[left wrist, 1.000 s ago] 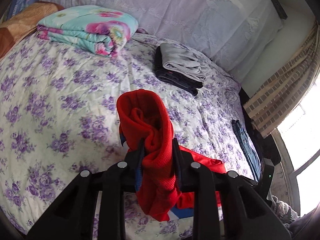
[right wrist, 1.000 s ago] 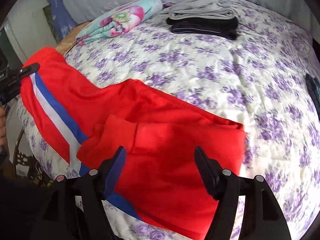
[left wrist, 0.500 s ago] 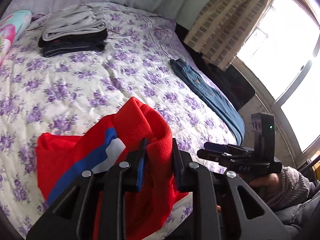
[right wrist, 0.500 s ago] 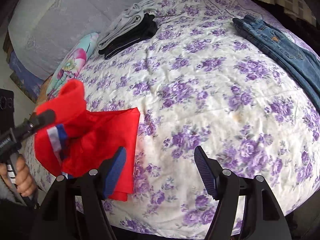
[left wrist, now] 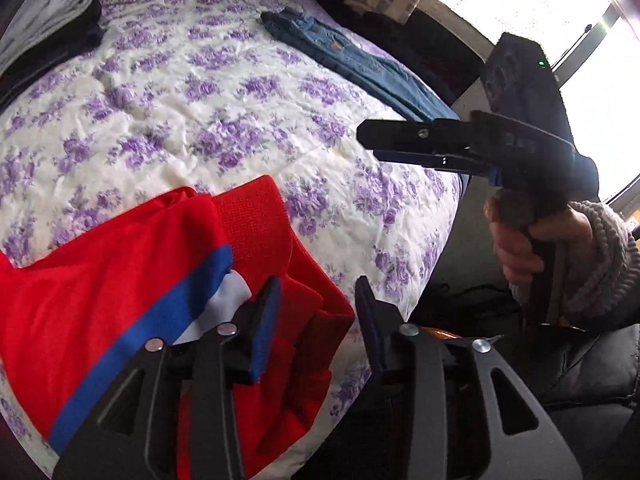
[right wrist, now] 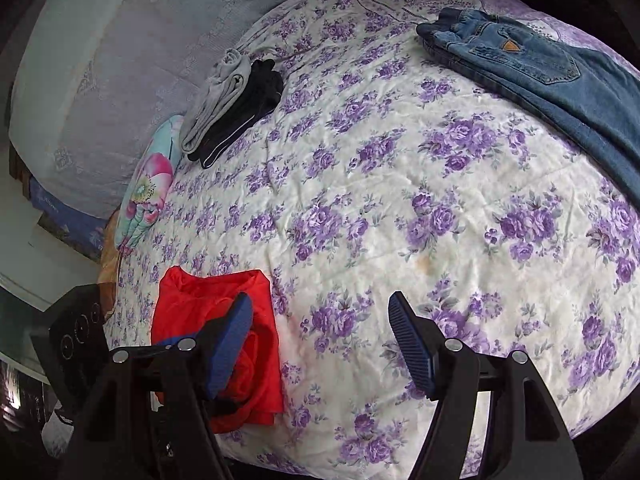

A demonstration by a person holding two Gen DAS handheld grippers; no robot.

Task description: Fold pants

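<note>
both tools (left wrist: 318,312) (right wrist: 320,340) agape — red pants (left wrist: 120,280) on bed (left wrist: 240,120)

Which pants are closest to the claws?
The red pants with the blue stripe, bunched right under the left claw. The blue jeans and the grey-and-black folded stack lie farther up the bed.

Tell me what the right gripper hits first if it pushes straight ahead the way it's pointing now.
Probably the flowered bedspread. The right gripper is open and empty, aimed at bare cover between the red pants on its left and the jeans far right; depth is uncertain.
</note>
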